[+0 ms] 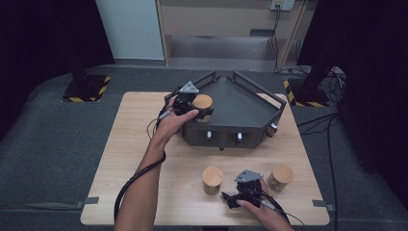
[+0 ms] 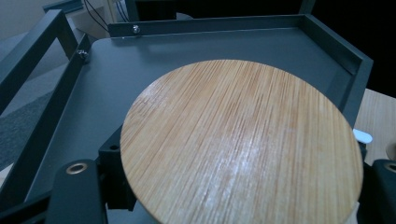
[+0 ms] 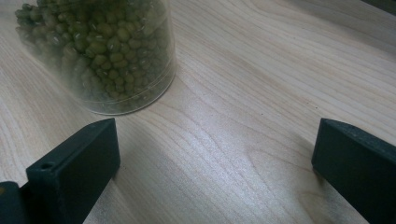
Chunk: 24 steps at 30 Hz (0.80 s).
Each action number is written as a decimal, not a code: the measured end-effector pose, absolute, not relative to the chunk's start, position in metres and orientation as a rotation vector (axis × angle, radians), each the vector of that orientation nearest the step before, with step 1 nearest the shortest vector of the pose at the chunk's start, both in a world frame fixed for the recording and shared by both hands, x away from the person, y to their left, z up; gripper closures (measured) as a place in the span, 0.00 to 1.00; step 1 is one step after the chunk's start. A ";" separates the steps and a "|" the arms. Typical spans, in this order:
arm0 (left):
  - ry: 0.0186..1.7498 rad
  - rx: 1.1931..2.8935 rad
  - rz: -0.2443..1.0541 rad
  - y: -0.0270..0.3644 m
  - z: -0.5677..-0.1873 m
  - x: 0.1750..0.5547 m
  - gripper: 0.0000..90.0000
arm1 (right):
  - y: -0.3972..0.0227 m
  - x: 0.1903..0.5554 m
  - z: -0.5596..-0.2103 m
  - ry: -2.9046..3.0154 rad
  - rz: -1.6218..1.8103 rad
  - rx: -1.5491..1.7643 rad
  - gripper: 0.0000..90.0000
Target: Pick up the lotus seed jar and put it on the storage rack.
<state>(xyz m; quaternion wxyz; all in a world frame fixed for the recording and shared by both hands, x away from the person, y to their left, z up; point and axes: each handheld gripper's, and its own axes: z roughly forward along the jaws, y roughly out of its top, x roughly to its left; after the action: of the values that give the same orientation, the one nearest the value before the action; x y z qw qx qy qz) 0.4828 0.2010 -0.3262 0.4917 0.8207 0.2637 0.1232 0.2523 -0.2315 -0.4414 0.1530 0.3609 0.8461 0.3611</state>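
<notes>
no readable text, no labels

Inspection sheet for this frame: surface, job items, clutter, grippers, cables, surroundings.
Surface: wooden table.
Job's things: held jar with a wooden lid, over the grey tray; two more jars on the table, one holding green beans.
Clutter: nothing seen.
Grippers: left gripper shut on the held jar; right gripper open, low over the table.
Cables: one trails from each gripper; more on the floor at right.
Surroundings: grey carpet, two stand bases with hazard stripes.
</notes>
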 end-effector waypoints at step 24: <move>0.668 1.979 0.469 0.232 -0.306 0.425 0.08 | -0.231 0.252 -0.441 2.428 1.033 1.037 0.01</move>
<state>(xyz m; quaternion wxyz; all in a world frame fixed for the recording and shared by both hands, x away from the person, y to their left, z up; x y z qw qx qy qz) 0.4246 0.2319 -0.3060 0.4797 0.8112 0.2739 0.1920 0.2524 -0.2313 -0.4410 0.1524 0.3615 0.8464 0.3602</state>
